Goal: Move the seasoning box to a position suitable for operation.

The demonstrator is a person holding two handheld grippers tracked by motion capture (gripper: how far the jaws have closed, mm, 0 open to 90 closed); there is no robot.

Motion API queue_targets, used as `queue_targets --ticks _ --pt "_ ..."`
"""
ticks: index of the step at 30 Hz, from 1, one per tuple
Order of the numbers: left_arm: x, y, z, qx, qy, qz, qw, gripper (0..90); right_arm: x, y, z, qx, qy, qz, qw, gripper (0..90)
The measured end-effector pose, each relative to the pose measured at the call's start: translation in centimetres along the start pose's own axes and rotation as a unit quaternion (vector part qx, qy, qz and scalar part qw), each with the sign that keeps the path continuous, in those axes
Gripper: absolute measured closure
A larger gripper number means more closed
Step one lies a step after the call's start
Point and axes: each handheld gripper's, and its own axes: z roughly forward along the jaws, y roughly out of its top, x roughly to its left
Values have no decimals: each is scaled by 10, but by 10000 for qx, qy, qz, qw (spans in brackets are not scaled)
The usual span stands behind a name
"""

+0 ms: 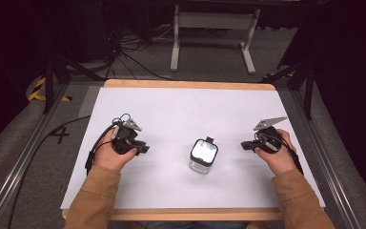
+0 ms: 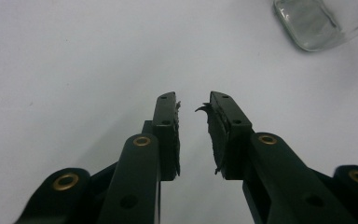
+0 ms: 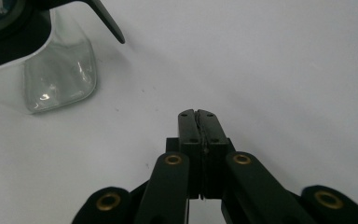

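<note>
Jar (image 1: 203, 155): squarish clear glass, black-rimmed lid, upright on the smooth white table (image 1: 171, 109).
Left gripper (image 2: 193, 105): jaws narrowly apart, holding nothing, pads frayed.
Right gripper (image 3: 198, 113): jaws pressed together, empty.

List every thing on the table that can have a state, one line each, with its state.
Glass jar: upright on the white table, black lid on, held by neither gripper.
Lid: closed on the jar, its tab pointing away from the person.
Left gripper: open, nothing between its jaws, apart from the jar.
Right gripper: shut, empty, apart from the jar.
</note>
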Motion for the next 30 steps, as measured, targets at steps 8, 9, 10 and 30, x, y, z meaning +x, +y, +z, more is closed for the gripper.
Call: queue_targets --ticks 8,9,10,30 --pt "-2 3 1 -112 -11 8 9999 799 -1 -4 -8 -187 -27 22 9998 900" --pt "-2 4 2 -114 -19 15 9999 817 -2 -6 -10 -228 -26 61 9997 900" --pt "-1 5 2 -130 -56 10 9999 833 -3 -7 -11 -252 -33 71 9997 900" --pt "-18 16 3 -7 -80 287 9996 896 -4 -14 -16 -342 74 122 9993 900"
